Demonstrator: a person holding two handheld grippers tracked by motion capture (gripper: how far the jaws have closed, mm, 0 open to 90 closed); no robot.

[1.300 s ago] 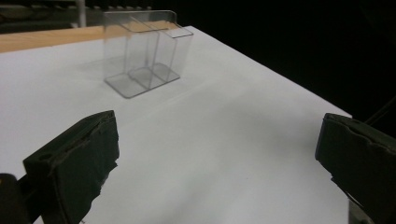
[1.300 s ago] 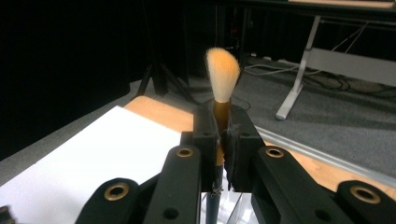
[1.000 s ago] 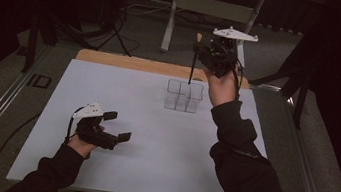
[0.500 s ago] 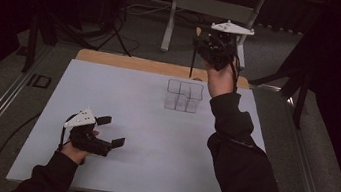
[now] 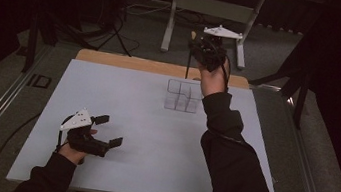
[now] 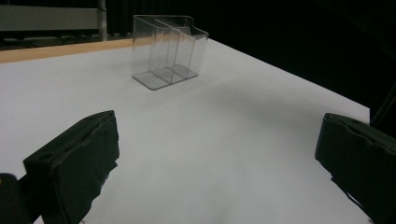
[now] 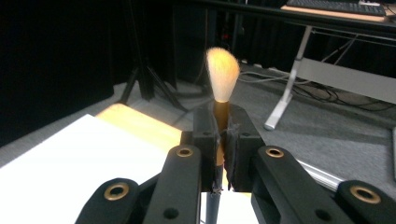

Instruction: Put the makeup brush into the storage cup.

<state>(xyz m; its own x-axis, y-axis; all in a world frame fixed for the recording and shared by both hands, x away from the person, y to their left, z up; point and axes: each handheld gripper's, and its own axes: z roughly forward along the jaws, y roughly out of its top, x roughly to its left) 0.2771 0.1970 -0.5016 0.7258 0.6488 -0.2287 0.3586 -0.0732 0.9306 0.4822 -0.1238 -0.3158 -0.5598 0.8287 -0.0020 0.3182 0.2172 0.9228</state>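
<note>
**Inspector:** Report the right gripper (image 5: 195, 43).

**Assistant:** It is raised above the far edge of the table (image 5: 120, 114), just behind the clear holder (image 5: 182, 96). Its jaws are clamped on a brush (image 7: 221, 88). In the right gripper view the pale bristle head stands up above the pads, and the dark handle runs down between them and out below. In the high view the handle hangs as a thin dark line, its lower end close above the holder's back rim. Whether it touches the holder cannot be told.

**Inspector:** And the left gripper (image 5: 106, 130)?

**Assistant:** It sits low over the near left part of the table, held in the person's left hand (image 5: 70, 150). Its jaws stand wide apart with nothing between them. The left gripper view shows bare white surface between the two black pads.

**Inspector:** State of the holder?

**Assistant:** It stands upright on the white table, toward the far right, well apart from the left gripper. It is transparent with inner dividers forming several compartments. Nothing can be made out inside them.
</note>
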